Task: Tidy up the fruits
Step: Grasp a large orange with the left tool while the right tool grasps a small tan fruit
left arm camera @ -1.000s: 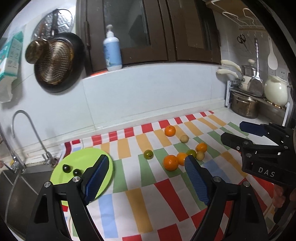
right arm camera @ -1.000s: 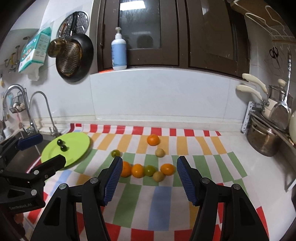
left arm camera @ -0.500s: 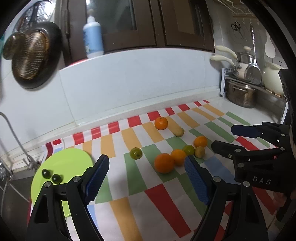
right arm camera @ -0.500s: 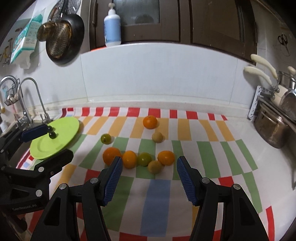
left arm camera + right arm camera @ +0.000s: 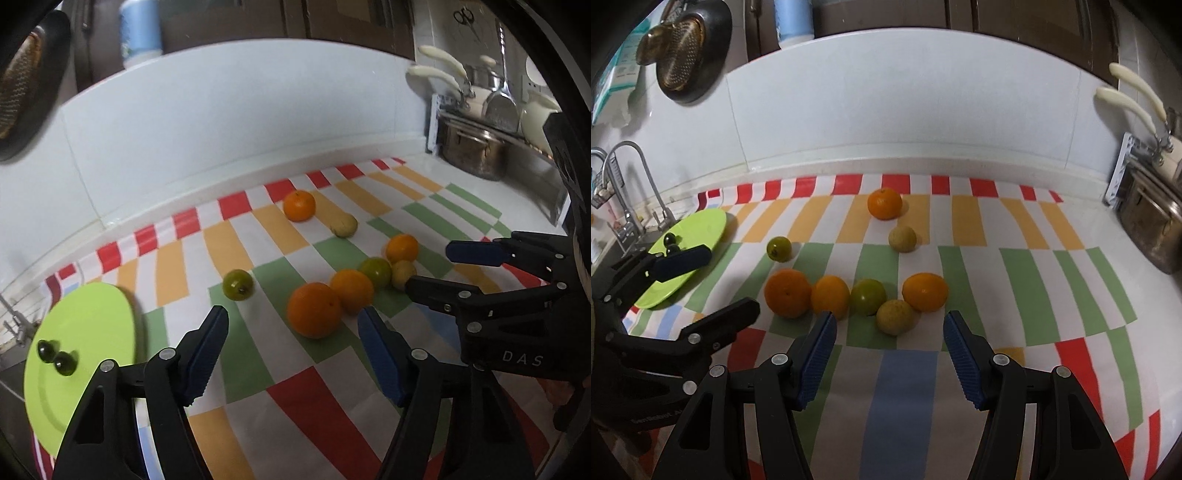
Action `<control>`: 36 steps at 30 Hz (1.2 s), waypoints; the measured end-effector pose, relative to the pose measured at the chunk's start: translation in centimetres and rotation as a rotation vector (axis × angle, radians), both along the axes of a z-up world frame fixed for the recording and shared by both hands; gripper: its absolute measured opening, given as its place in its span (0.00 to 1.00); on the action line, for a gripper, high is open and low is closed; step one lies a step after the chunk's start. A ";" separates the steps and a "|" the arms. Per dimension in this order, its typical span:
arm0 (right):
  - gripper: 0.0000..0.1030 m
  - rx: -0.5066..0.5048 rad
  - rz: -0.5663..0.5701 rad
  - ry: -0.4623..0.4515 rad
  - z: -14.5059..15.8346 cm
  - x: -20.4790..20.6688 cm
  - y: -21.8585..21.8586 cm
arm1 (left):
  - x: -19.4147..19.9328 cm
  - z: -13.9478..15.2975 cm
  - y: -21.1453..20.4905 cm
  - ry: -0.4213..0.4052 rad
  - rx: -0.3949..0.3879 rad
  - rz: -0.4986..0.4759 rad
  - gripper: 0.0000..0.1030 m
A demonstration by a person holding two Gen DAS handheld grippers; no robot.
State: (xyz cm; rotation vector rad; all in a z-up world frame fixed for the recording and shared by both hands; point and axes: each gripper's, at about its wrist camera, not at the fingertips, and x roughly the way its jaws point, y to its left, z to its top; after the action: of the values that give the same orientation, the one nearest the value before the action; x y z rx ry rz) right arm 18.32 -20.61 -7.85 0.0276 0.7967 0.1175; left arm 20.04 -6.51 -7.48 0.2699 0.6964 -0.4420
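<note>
White tiles stand behind the counter (image 5: 1108,229) and its striped cloth (image 5: 905,387). Both tools, left (image 5: 291,354) and right (image 5: 888,354), are wide open and hold nothing. Fruits (image 5: 831,295) lie at 12 o'clock of them, plate (image 5: 701,229) at 10. Picking seems about to start; next, the left tool likely closes on the big orange (image 5: 314,309).

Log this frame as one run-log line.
left gripper: open, empty | right gripper: open, empty | oranges on cloth: 4 | green plate: two dark fruits | phase: approaching fruit cluster

Soap bottle (image 5: 795,20) top beyond the frame edge.
</note>
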 end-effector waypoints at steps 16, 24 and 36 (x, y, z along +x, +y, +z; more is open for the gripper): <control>0.45 0.045 -0.003 0.086 -2.4 2.5 -0.3 | 2.7 -1.8 -1.0 0.101 -0.034 -0.039 0.46; 0.39 0.052 0.010 0.095 -3.0 3.2 -0.3 | 2.8 -2.0 -1.3 0.126 -0.053 -0.049 0.37; 0.28 0.053 0.023 0.086 -2.4 2.6 -0.2 | 2.2 -1.0 -0.8 0.111 -0.071 -0.023 0.37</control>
State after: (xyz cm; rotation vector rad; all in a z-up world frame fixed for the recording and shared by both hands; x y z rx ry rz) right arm 20.90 -20.77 -10.30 0.0742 0.8796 0.1597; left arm 22.22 -7.34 -8.51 0.1874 0.7853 -0.5051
